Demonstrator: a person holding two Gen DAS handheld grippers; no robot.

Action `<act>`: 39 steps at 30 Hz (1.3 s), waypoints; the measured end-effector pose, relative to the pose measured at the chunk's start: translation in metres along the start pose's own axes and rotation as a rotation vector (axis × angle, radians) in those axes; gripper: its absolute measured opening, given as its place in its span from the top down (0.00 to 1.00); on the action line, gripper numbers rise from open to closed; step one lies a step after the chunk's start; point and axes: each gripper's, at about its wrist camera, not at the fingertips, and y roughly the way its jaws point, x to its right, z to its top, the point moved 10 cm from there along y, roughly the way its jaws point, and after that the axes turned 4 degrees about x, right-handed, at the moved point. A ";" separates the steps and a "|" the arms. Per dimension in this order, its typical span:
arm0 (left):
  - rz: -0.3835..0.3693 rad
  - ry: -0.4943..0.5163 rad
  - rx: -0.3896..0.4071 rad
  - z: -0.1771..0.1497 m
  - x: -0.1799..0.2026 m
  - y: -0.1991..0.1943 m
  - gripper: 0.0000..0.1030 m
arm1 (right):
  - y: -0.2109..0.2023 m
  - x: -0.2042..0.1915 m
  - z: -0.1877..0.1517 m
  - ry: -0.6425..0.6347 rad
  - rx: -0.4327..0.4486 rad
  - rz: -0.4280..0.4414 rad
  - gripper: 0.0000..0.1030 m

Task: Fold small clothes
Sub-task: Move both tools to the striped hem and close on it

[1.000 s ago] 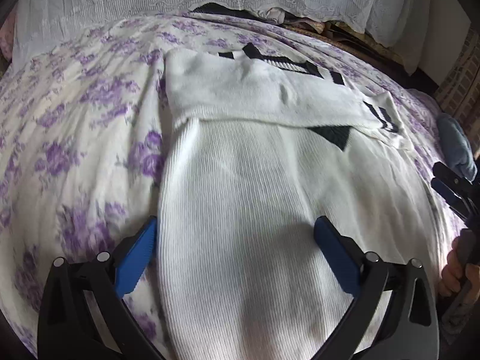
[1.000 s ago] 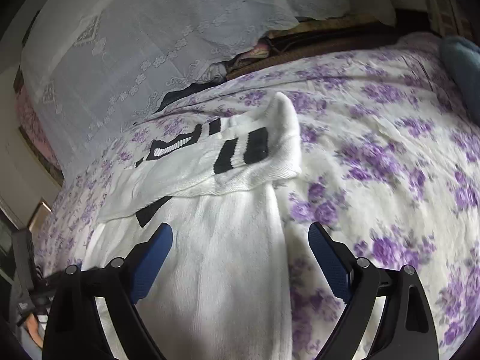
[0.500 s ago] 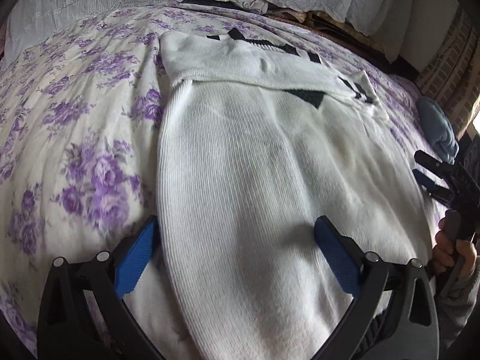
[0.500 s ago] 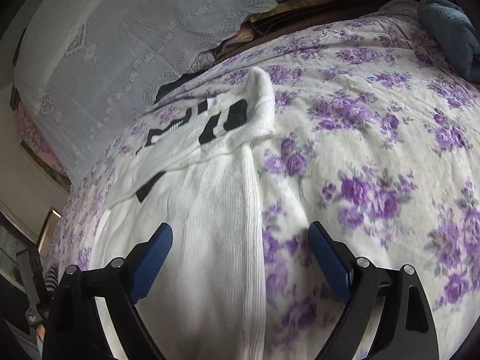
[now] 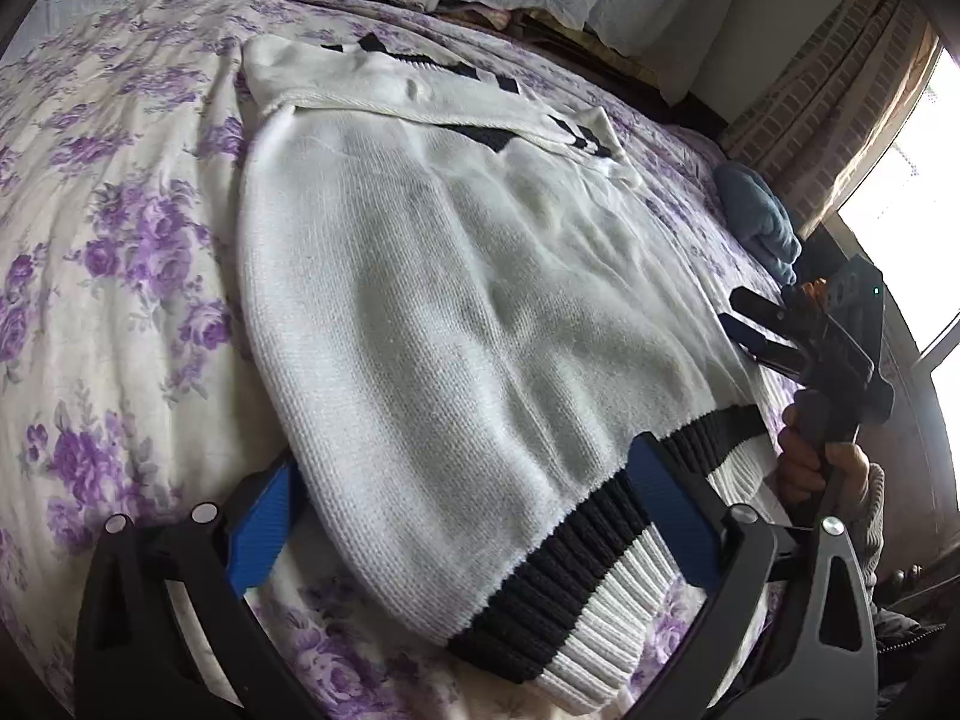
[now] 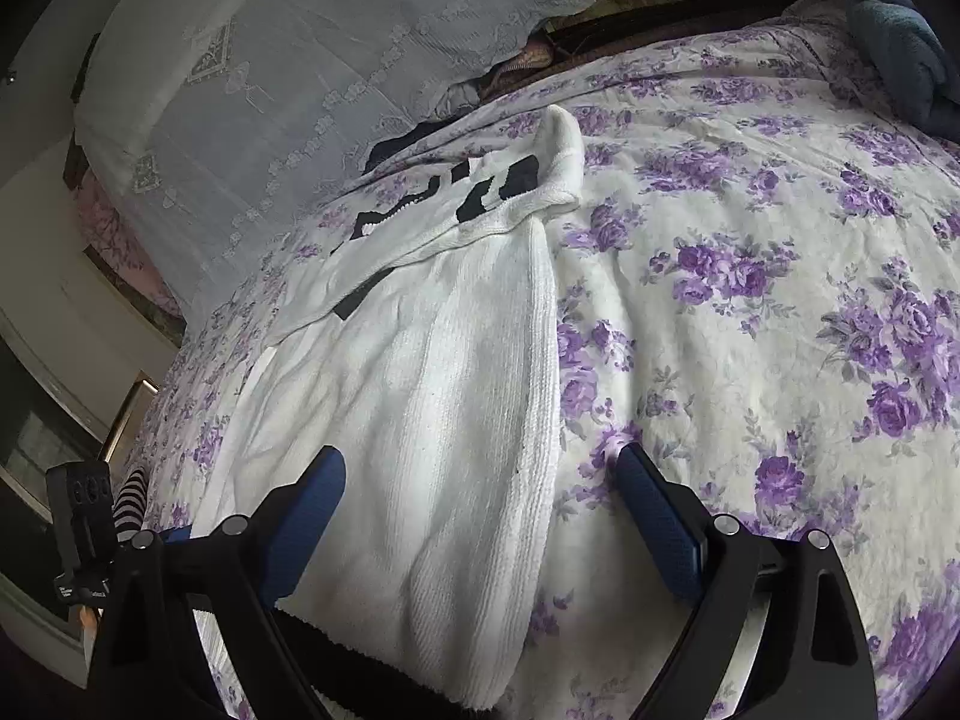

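A white knit sweater lies flat on the floral bedspread, sleeves folded across its far end, black-and-white ribbed hem nearest me. My left gripper hovers open over the hem's left corner, blue pads either side of the sweater's left edge, holding nothing. In the right wrist view the sweater runs away from me, its right edge between the open fingers of my right gripper. The right gripper also shows at the far right of the left wrist view, open, held by a hand.
The purple-flowered bedspread stretches wide to the right of the sweater. A blue folded cloth lies at the bed's far right edge. White lace-covered pillows line the headboard. A bright window is at the right.
Both grippers have drawn back toward the sweater's near end; the ribbed black-and-white hem has come into the left wrist view. Both stay open.
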 end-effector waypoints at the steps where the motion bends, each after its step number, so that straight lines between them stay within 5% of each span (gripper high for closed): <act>1: 0.004 -0.001 -0.011 -0.001 0.000 0.003 0.04 | 0.003 0.000 0.000 -0.006 -0.009 -0.012 0.10; 15: -0.226 -0.018 -0.007 -0.013 0.031 -0.010 0.04 | -0.032 -0.024 -0.050 -0.049 -0.072 0.124 0.14; 24: -0.273 -0.057 0.003 -0.018 0.034 -0.013 0.05 | -0.043 -0.036 -0.073 -0.075 -0.110 0.166 0.17; 26: -0.286 -0.093 0.013 -0.015 0.034 -0.013 0.08 | -0.038 -0.041 -0.070 -0.046 -0.115 0.173 0.22; 30: -0.288 -0.119 0.024 -0.017 0.029 -0.015 0.33 | -0.031 -0.049 -0.076 -0.045 -0.135 0.187 0.36; 34: -0.293 -0.150 0.016 -0.018 0.023 -0.013 0.43 | -0.035 -0.030 -0.074 0.021 -0.137 0.198 0.66; 39: -0.310 -0.140 0.012 -0.024 0.028 -0.016 0.46 | -0.036 -0.022 -0.074 0.061 -0.146 0.215 0.70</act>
